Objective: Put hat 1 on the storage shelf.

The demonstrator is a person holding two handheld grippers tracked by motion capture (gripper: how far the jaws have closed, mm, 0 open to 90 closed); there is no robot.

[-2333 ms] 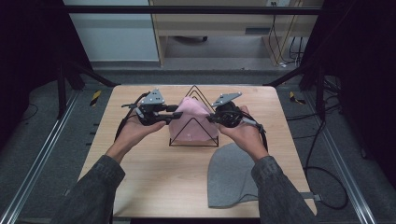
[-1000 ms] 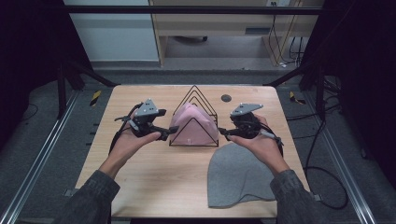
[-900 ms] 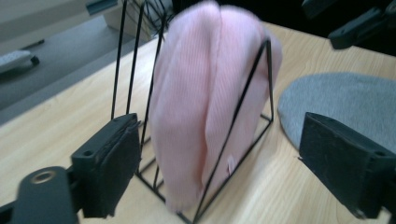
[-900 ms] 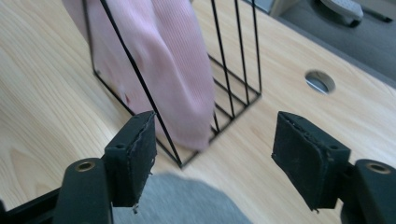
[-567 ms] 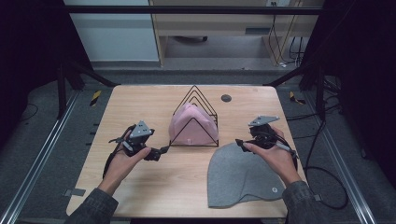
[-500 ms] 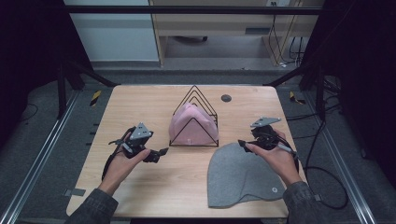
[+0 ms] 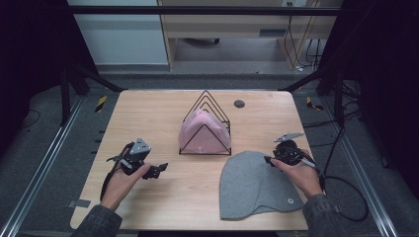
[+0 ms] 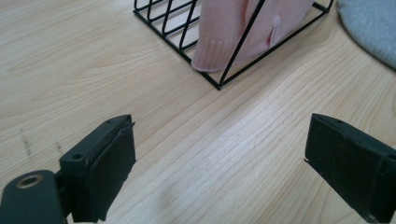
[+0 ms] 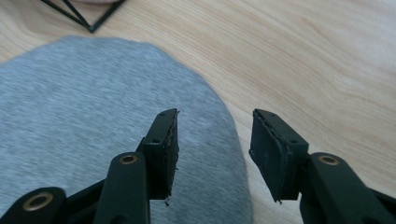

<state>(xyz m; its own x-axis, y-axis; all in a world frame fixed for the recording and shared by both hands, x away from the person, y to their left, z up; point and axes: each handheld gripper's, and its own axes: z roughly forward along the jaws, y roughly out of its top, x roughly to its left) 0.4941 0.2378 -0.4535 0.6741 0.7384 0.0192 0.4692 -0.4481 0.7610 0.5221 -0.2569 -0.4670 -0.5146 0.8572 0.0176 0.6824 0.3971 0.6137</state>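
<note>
A pink knit hat (image 7: 201, 134) sits inside a black wire rack (image 7: 206, 101) at the table's middle. A grey hat (image 7: 249, 185) lies flat at the front right. Low over bare wood left of the rack, my left gripper (image 7: 157, 170) is open wide; in its own view the left gripper (image 8: 222, 135) faces the rack (image 8: 243, 51) and pink hat (image 8: 233, 23). My right gripper (image 7: 270, 160) is at the grey hat's right edge. Its jaws have just been closing and stand half open. In its view the right gripper (image 9: 215, 116) straddles the grey hat (image 9: 93, 121) edge without pinching it.
A small dark round disc (image 7: 239, 103) lies on the wooden table (image 7: 148, 108) behind the rack. Cables (image 7: 346, 187) trail off the right side past the table edge. Yellow-black objects (image 7: 101, 102) lie on the floor on either side.
Both hands left the rack and came down toward the front. The left went to the bare wood at left, the right to the grey hat's right edge.
</note>
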